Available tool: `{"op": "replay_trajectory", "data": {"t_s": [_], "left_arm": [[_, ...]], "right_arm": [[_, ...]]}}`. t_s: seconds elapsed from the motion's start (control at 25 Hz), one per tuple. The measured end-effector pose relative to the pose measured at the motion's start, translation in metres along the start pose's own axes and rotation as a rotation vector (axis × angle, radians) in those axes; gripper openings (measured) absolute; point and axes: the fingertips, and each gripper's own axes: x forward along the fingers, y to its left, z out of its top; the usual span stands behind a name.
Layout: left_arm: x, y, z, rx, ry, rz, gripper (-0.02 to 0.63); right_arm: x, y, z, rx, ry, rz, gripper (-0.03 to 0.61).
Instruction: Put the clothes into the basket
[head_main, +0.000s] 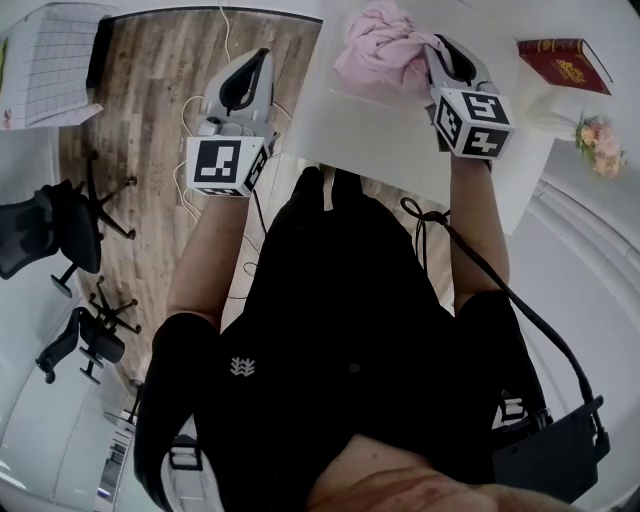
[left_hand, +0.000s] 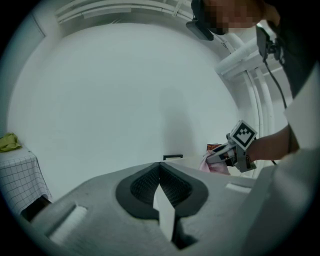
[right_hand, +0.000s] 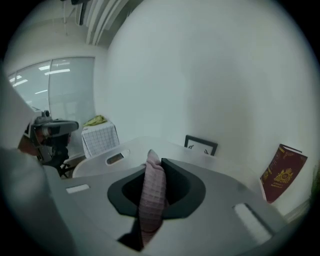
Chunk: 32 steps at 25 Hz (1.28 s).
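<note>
A pink garment (head_main: 375, 50) hangs bunched over the far part of the white table (head_main: 400, 150). My right gripper (head_main: 432, 45) is shut on it, and a fold of the pink cloth (right_hand: 152, 200) fills the gap between its jaws (right_hand: 152, 159). My left gripper (head_main: 262, 58) is held over the wooden floor left of the table; it is shut (left_hand: 160, 165) with nothing in it. The white checked basket (head_main: 45, 70) stands at the far left, with a yellow-green cloth (right_hand: 97, 120) on top of it. From the left gripper view, the right gripper (left_hand: 220, 157) and pink garment (left_hand: 212, 166) show at the right.
A red book (head_main: 563, 62) stands on the table's right part, beside a small bunch of flowers (head_main: 600, 140). A dark picture frame (right_hand: 201, 145) stands at the table's back by the wall. Two black office chairs (head_main: 60, 240) and loose cables lie on the floor at the left.
</note>
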Motion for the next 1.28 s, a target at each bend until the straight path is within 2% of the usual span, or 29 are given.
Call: {"op": "replay_trajectory", "data": {"t_s": [0.16,0.4,0.48,0.56,0.96,1.12,1.28], "left_arm": [[0.002,-0.005,-0.006,0.001,0.015,-0.005,0.0],[0.005,-0.012,-0.005,0.0,0.011,-0.004,0.0],[0.006,-0.012,-0.004,-0.003,0.006,-0.006,-0.001],[0.005,-0.011,-0.002,-0.005,0.0,-0.005,0.0],[0.004,-0.015,0.012,0.006,-0.027,-0.017,-0.001],[0.005,-0.017,0.023,0.008,-0.045,-0.024,-0.002],[0.011,-0.025,0.031,0.027,-0.064,-0.037,-0.002]], "right_arm": [[0.009,0.009,-0.03,-0.022,0.133,0.005,0.043],[0.011,0.014,-0.037,-0.054,0.178,0.079,0.049],[0.012,0.019,-0.037,-0.06,0.185,0.115,0.088],[0.011,0.022,-0.032,-0.062,0.171,0.133,0.127],[-0.003,0.028,-0.009,-0.106,0.085,0.096,0.127],[-0.013,0.029,0.003,-0.066,0.029,0.111,0.126],[-0.029,0.009,0.014,-0.045,-0.053,0.06,0.089]]}}
